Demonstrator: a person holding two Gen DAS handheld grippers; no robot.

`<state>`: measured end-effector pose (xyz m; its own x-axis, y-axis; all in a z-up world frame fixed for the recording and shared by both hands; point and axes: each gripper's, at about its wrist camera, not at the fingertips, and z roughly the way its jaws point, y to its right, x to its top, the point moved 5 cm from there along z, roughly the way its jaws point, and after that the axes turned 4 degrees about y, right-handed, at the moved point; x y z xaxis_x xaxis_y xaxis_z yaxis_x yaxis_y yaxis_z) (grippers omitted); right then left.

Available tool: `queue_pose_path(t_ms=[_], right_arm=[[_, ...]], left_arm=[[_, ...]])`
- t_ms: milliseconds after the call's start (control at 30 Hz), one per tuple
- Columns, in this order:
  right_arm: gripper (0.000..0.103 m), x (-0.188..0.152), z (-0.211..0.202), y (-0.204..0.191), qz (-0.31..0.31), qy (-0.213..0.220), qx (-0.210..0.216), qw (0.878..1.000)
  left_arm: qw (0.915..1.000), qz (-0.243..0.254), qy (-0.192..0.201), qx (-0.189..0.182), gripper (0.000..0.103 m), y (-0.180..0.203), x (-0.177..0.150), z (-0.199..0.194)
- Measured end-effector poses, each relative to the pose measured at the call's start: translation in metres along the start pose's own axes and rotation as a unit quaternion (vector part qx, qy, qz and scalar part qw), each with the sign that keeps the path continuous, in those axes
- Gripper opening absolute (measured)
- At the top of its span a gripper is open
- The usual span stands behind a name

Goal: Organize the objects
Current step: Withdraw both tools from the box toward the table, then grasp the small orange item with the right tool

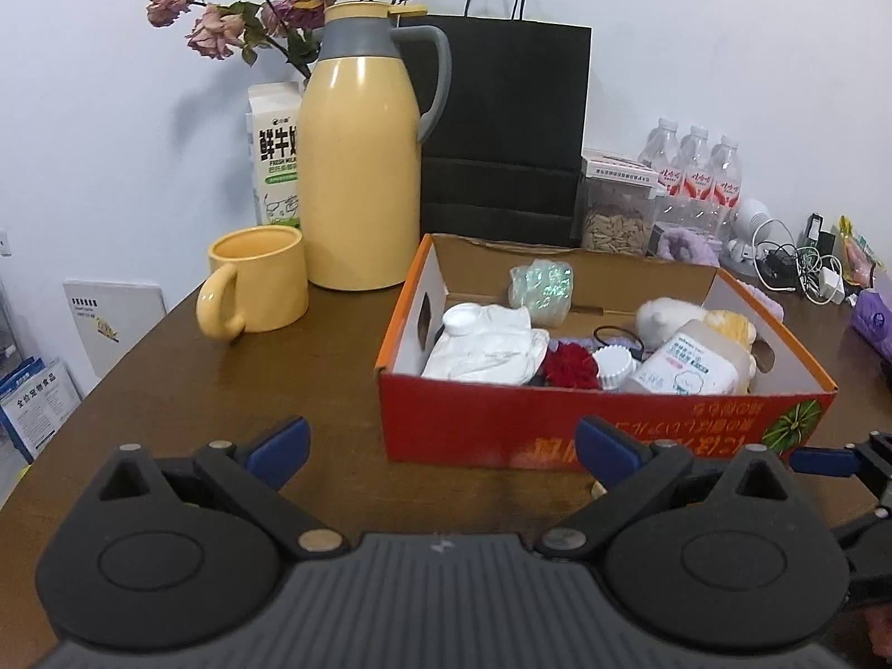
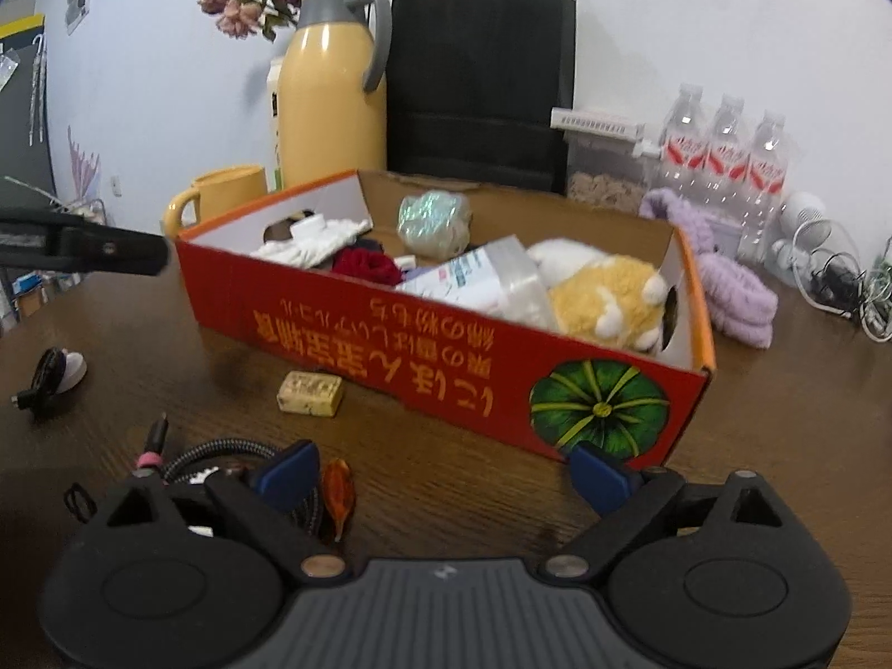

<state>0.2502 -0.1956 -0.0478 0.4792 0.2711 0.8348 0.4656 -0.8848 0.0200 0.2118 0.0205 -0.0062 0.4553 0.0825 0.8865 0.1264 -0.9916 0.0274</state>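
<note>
We start at the left gripper (image 1: 443, 449): its blue-tipped fingers (image 1: 279, 443) stand wide apart with only bare wooden table (image 1: 223, 390) between them, grasping nothing. Just ahead of its right finger sits the red cardboard box (image 1: 557, 423), open at the top.

Our right gripper (image 2: 446, 471) is likewise spread, and we see nothing pressed between its pads (image 2: 292, 471). An amber, leaf-shaped clip (image 2: 339, 493) lies on the table just inside the left pad, and a braided cable (image 2: 223, 454) curls beneath and beside that same finger. A little farther out, a small cream-coloured block (image 2: 310, 393) rests on the wood close to the box's long printed side, not quite touching it as far as we can tell. Off to the left lies a dark coiled cord with a pale object (image 2: 53, 376), well apart from the box.

Inside the box we find a white glove-like cloth (image 1: 490, 348), a red fabric flower (image 1: 568, 368), a white cap (image 1: 613, 365), a labelled plastic bottle (image 1: 691, 365), an iridescent wrapped bundle (image 1: 543, 284) and a yellow-and-white plush toy (image 2: 602, 295) at the right end.

Behind the box stand a yellow mug (image 1: 256, 281), a yellow thermos jug (image 1: 365, 150), a milk carton (image 1: 276, 159), dried roses (image 1: 267, 5), a black paper bag (image 1: 502, 128), a jar of seeds (image 1: 619, 206), water bottles (image 1: 697, 173), a lilac fluffy cloth (image 2: 725, 284) and tangled white chargers (image 1: 803, 270).
</note>
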Motion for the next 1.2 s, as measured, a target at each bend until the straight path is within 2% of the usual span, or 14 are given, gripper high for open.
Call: queue_pose_path(t_ms=[167,467,567,633,667,733,767,933,1200], right_arm=[[0.092,-0.001,0.007,0.001,0.004,-0.009,0.010,1.000],[0.075,-0.006,0.010,-0.005,-0.001,-0.019,0.035,0.999],[0.063,-0.007,0.007,-0.010,-0.009,-0.011,0.044,0.999],[0.041,-0.007,0.003,-0.015,-0.018,-0.005,0.054,0.998],[0.036,-0.007,0.002,-0.017,-0.021,-0.003,0.059,0.998],[0.015,-0.008,0.000,-0.022,-0.028,0.001,0.068,0.997],[0.012,-0.008,0.000,-0.024,-0.030,0.002,0.070,0.997],[0.011,-0.008,-0.005,-0.023,-0.021,0.018,0.068,0.997],[0.011,0.001,-0.027,0.000,0.024,0.073,0.026,0.997]], left_arm=[[1.0000,-0.001,-0.003,0.005,0.103,-0.005,-0.003,-0.006],[0.9999,-0.004,-0.012,0.011,0.103,-0.008,-0.010,-0.006],[0.9998,-0.001,-0.017,0.011,0.103,-0.006,-0.012,-0.004],[0.9998,0.000,-0.019,0.011,0.103,-0.005,-0.014,-0.003],[0.9997,0.001,-0.021,0.011,0.103,-0.004,-0.015,-0.002],[0.9997,0.002,-0.024,0.011,0.103,-0.002,-0.016,-0.001],[0.9996,0.004,-0.025,0.012,0.103,-0.001,-0.016,-0.001],[0.9995,0.010,-0.030,0.009,0.103,0.007,-0.018,0.002],[0.9980,0.015,-0.060,-0.008,0.103,0.037,-0.025,0.018]])
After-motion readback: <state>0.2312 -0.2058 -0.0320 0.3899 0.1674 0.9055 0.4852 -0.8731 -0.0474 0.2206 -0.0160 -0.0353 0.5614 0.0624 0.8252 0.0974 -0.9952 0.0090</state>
